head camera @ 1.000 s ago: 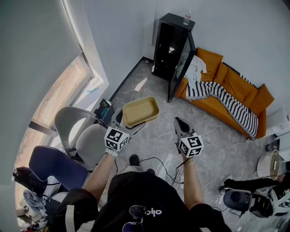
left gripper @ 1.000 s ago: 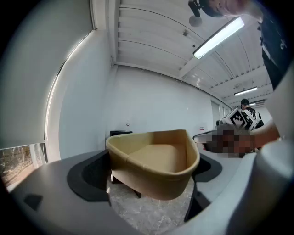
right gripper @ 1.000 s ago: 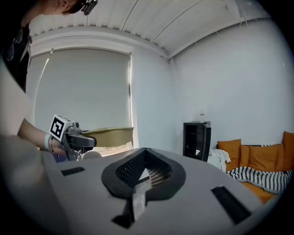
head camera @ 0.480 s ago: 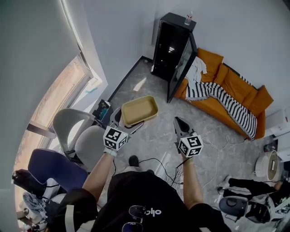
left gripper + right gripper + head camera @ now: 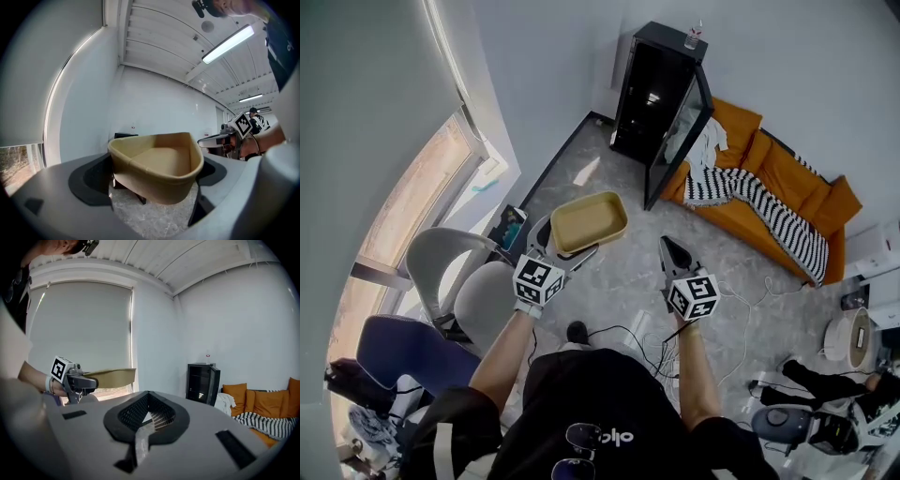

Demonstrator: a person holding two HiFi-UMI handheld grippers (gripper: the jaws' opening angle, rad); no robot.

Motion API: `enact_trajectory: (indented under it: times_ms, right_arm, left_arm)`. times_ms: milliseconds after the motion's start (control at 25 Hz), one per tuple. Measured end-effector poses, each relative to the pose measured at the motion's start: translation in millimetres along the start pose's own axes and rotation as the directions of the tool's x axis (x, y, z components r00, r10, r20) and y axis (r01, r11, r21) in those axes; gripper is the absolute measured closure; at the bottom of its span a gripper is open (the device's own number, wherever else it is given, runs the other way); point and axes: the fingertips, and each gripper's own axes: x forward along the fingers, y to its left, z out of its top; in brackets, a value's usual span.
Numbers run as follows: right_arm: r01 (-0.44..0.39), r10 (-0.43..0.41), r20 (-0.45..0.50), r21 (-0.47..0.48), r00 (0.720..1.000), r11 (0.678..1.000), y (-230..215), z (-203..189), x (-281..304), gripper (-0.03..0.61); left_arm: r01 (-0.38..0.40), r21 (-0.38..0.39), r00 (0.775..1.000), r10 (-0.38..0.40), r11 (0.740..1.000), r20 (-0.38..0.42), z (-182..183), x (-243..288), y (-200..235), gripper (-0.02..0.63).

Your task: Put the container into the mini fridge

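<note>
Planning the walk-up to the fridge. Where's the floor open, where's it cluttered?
Open: the floor between the wall, the fridge and its open door; also the patch between door, sofa and right gripper. Crowded: cables at the feet, chairs on the left.

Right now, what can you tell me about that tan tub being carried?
The container is a shallow, open-topped tan tub, rectangular with rounded corners and a rolled rim, matte like plastic. It is empty. The left tool clamps its near end, holding it roughly level in mid-air above the floor; nothing else touches it. The open mini fridge stands well ahead.
</note>
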Motion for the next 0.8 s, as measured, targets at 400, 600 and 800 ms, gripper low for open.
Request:
enact_trajectory:
  times_ms: [400,600,800]
  right_arm:
    - [0.008,-0.008,-0.017,-0.003,1.0,1.0,14,-2,24,0.572]
    - [0.006,-0.006,-0.025,-0.002,1.0,1.0,9,-4,38,0.572]
    - [-0.006,0.006,-0.03,-0.002,1.0,1.0,-4,-3,64,0.572]
  left_arm:
    - [0.011,-0.014,1.0,-0.011,1.0,0.006,-3,2,29,0.083]
    - [0.005,-0.026,1.0,-0.005,1.0,0.001,-8,11,42,0.083]
    - [-0.006,-0.033,1.0,0.006,0.999,-0.005,-10,28,63,0.083]
